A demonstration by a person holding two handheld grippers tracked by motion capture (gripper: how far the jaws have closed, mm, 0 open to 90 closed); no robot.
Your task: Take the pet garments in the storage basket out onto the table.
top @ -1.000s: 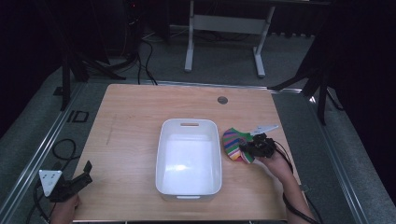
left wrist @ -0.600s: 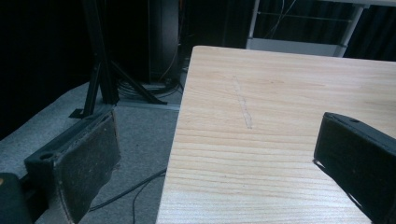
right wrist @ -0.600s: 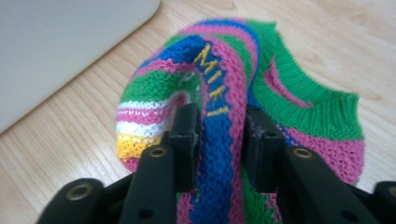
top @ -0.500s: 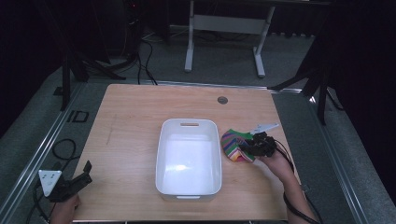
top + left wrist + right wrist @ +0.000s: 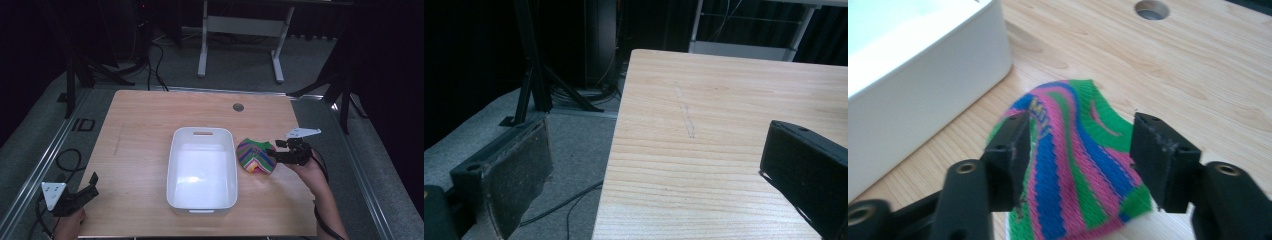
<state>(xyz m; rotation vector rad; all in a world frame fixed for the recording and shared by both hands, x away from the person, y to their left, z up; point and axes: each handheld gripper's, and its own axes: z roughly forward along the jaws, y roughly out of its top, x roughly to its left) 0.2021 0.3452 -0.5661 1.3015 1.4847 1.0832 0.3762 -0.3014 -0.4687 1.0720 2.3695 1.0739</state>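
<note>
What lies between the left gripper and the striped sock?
In the high view, the white bin stands between the left gripper and the striped sock; otherwise bare tabletop.

sock [image 5: 255, 156] right of tub [image 5: 202, 200], touching

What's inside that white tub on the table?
The white tub looks empty: its bare, shiny floor shows from above. Its near wall hides a thin strip of floor. The striped sock lies outside, beside it.

On the wooden table [image 5: 145, 150] there is one white tub [image 5: 202, 167], one striped sock [image 5: 255, 156] and one round hole [image 5: 238, 107]; two grippers, left gripper [image 5: 87, 187] and right gripper [image 5: 274, 152]
</note>
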